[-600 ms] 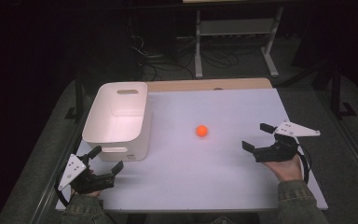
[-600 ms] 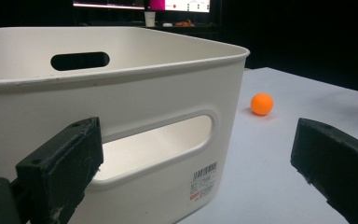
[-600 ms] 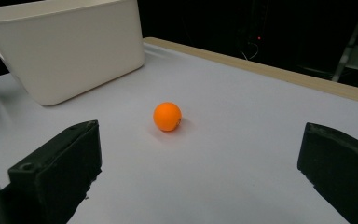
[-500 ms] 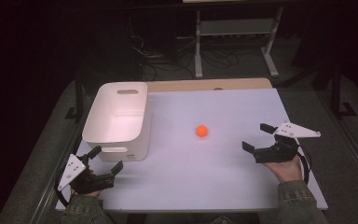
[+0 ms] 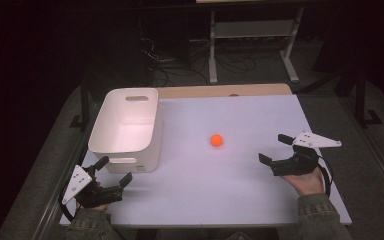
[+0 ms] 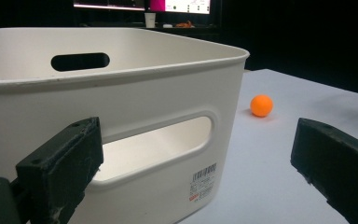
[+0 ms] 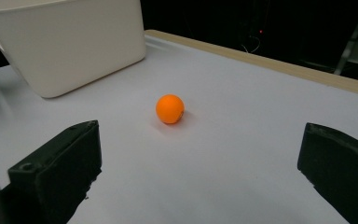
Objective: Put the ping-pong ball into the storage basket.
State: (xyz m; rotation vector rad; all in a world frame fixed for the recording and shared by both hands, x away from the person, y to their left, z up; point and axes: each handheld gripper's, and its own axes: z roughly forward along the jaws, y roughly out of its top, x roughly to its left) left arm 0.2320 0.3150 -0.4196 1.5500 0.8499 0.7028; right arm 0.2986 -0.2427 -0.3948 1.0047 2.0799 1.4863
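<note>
Smooth round orange ball on matte white table; glossy plastic bin rectangular. Right gripper, left gripper: jaws spread, empty. Nothing moved since earlier frame.

Nothing is moving that I can pick out from my end.

Checking the earlier high views against this one, I am finding no shift: the left gripper and the right gripper are sitting at the same spots over the bench, their fingers are standing just as wide apart, and neither the orange ball nor the white bin is showing any displacement.
</note>
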